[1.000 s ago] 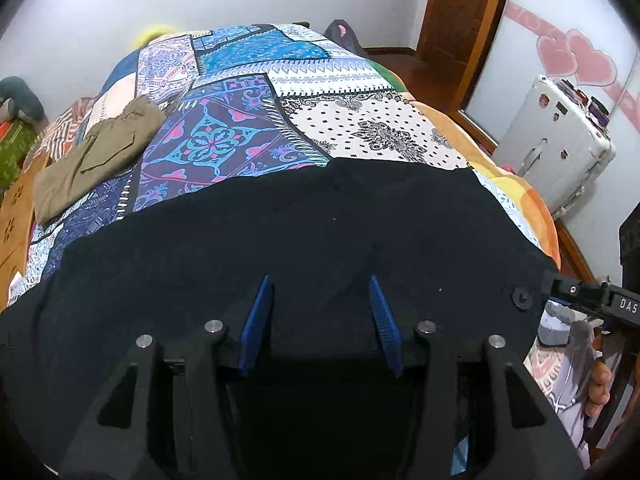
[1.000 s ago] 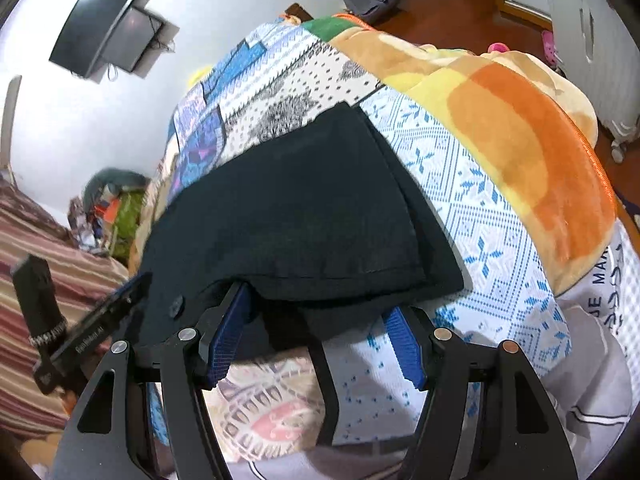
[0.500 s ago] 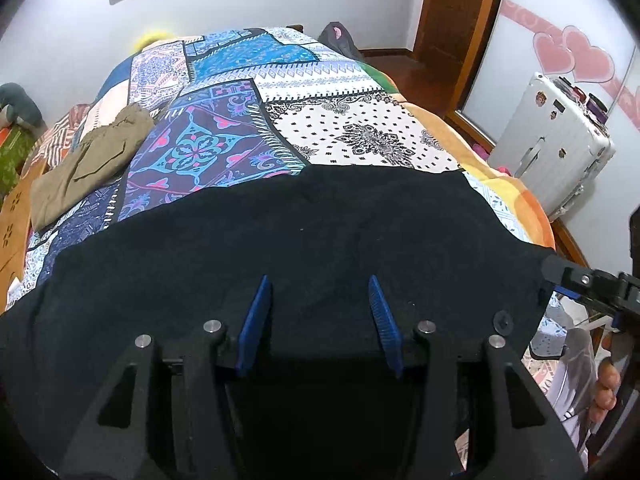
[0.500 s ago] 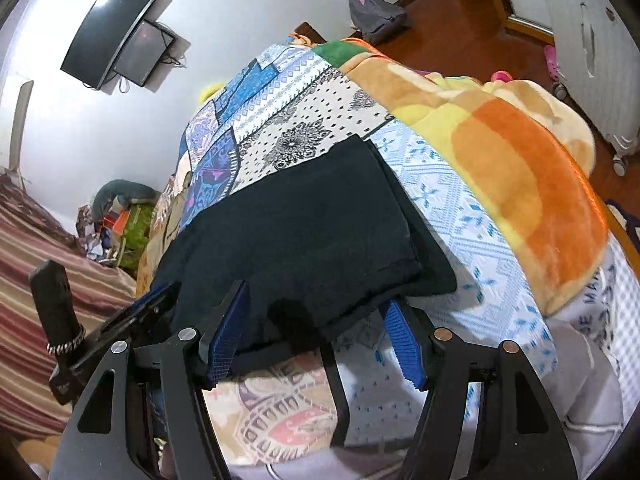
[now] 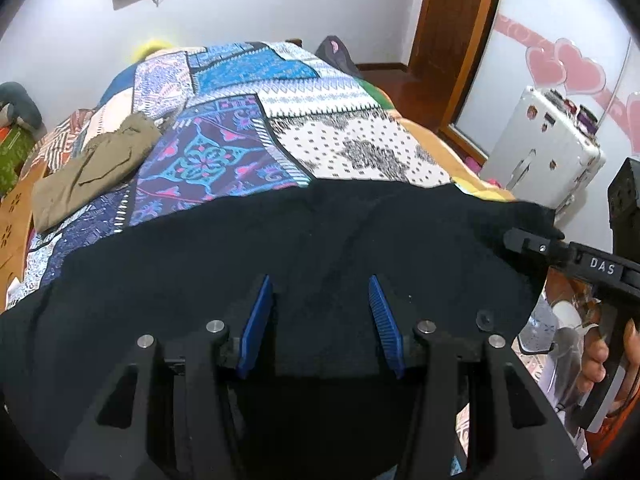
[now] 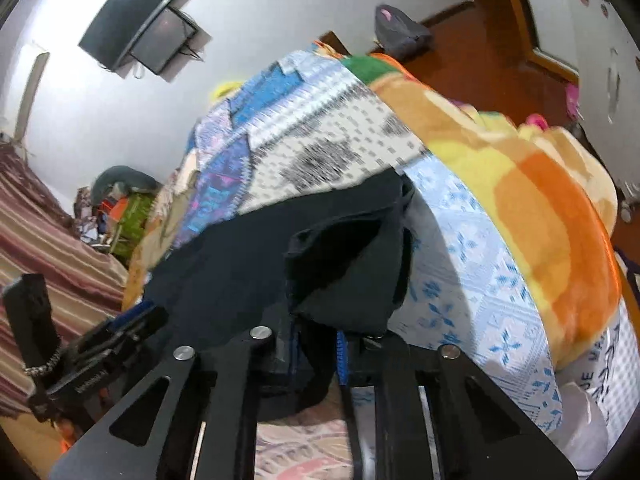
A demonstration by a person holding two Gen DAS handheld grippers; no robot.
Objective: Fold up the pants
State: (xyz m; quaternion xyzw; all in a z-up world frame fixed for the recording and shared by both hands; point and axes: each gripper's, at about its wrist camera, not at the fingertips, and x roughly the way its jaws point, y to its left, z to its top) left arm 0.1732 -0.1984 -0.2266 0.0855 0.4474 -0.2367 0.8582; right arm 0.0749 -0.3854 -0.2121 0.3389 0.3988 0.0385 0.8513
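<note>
Black pants [image 5: 280, 248] lie spread across the near end of a bed with a patchwork cover [image 5: 248, 120]. My left gripper [image 5: 320, 312] is open, its blue pads over the pants' near edge with cloth between them. My right gripper [image 6: 320, 344] is shut on the pants' right corner [image 6: 340, 264] and lifts it into a bunched fold. The right gripper also shows in the left wrist view [image 5: 536, 244] at the pants' right edge. The left gripper shows in the right wrist view [image 6: 132, 320].
Folded khaki pants [image 5: 92, 168] lie on the bed's left side. An orange and yellow blanket [image 6: 540, 200] hangs off the bed's right side. A white suitcase [image 5: 544, 148] stands on the floor at right. A wall TV [image 6: 140, 36] hangs behind the bed.
My right gripper has shut on the pants' right corner and raised it, bunching the cloth. My left gripper stays open over the near edge.
</note>
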